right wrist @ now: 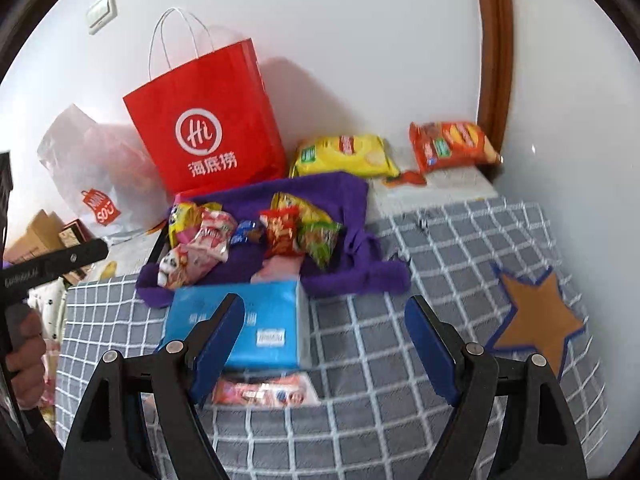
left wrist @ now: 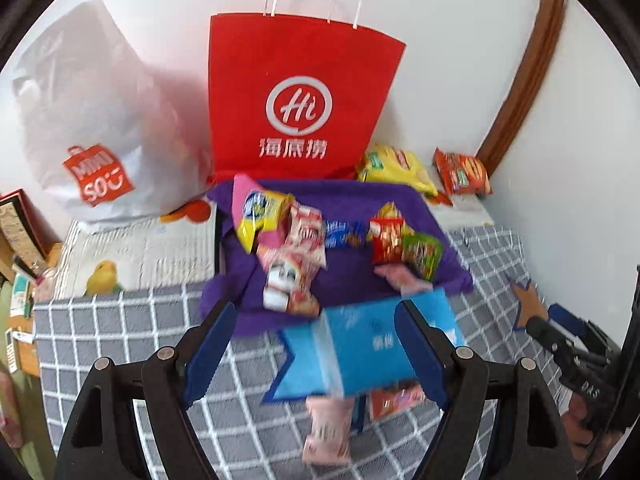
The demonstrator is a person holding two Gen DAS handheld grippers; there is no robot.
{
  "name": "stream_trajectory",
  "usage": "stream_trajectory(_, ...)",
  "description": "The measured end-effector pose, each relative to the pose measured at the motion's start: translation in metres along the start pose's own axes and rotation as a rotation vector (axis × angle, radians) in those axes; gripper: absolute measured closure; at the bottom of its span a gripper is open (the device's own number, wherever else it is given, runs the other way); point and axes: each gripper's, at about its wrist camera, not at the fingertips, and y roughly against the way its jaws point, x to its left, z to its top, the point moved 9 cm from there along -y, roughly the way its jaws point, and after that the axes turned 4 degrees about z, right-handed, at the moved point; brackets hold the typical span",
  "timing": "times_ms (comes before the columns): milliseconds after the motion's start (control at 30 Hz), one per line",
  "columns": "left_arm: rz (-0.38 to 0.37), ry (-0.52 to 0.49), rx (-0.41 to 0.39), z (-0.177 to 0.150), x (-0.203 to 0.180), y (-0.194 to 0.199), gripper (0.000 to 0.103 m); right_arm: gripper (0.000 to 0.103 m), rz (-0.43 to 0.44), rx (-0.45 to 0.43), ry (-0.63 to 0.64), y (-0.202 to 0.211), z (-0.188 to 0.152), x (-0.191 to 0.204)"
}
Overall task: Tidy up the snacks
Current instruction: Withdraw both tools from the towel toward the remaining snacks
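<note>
A: From the left wrist, a white wall with a curved brown wooden frame backs a surface under a grey, white-checked cloth (left wrist: 120,320). The landmark is the red paper carrier bag (left wrist: 298,96), printed "Hi" over "海底捞". Beside it leans a white plastic bag (left wrist: 92,120) with an orange "MINISO" tag.

B: And the snacks?

A: Small mixed snack packets (left wrist: 320,240) lie heaped on a purple towel (left wrist: 352,208) in front of the red bag; their print is too blurred to read. A light-blue tissue pack (left wrist: 360,352) sits nearer than the towel, with a pink packet (left wrist: 328,428) under its near edge. The left claw (left wrist: 320,348) is released, straddling the tissue pack without touching it.

B: Risk?

A: I'd judge that closing here takes the tissues, not a snack, and could drag the packets pinned below.

B: The right wrist?

A: The same red bag stands behind the towel. Beside it, along the wall, lie a yellow crisp bag (right wrist: 344,154) and an orange crisp bag (right wrist: 452,144), labels illegible. The right claw (right wrist: 324,344) hangs released over bare cloth, near a brown star patch (right wrist: 536,320). A sweep towards the towel could scatter the loose heap.
</note>
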Motion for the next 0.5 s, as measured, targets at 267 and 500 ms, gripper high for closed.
stream_trajectory(267, 0.013, 0.008, 0.012, -0.042, -0.007, 0.027, 0.023, 0.03, 0.009, 0.012, 0.044, 0.016, -0.037, 0.007)
stream_trajectory(500, 0.022, 0.007, -0.011, -0.061, -0.013, 0.054, 0.023, 0.036, 0.012, -0.03, 0.11, 0.044, -0.05, 0.021)
